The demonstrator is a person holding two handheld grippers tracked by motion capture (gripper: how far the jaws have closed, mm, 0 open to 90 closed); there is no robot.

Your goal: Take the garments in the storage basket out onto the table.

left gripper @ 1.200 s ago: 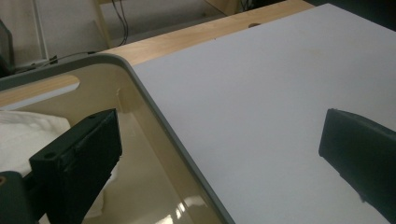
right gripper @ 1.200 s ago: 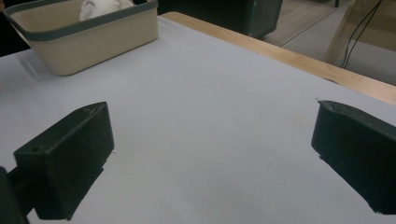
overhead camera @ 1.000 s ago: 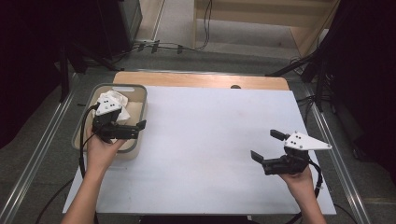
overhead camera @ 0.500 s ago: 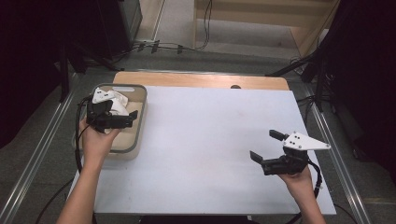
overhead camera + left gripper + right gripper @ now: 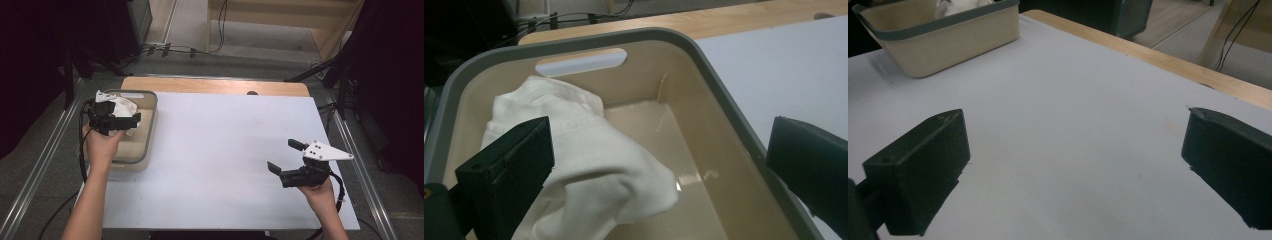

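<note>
A beige bin with a grey rim (image 5: 148,131) stands at the table's left edge. A crumpled white cloth (image 5: 126,106) lies in its far left part. In the left gripper view the cloth (image 5: 589,165) lies just beyond the left jaw, and the bin's rim (image 5: 719,95) runs across to the right. My left gripper (image 5: 131,124) hovers over the bin, open; in its own view, the left gripper (image 5: 664,140) has wide-apart jaws with nothing held. My right gripper (image 5: 284,156) rests low over the white table (image 5: 220,150) at the near right, open and empty, as the right gripper (image 5: 1075,125) view confirms.
The right gripper view shows the bin (image 5: 948,35) far off, with white tabletop (image 5: 1063,90) between. A wooden strip (image 5: 215,85) borders the table's far edge. Metal rails (image 5: 40,170) run along both sides, and cables lie on the floor beyond.
My left gripper has moved back and to the left over the bin, toward the cloth. The right gripper has stayed in place.
</note>
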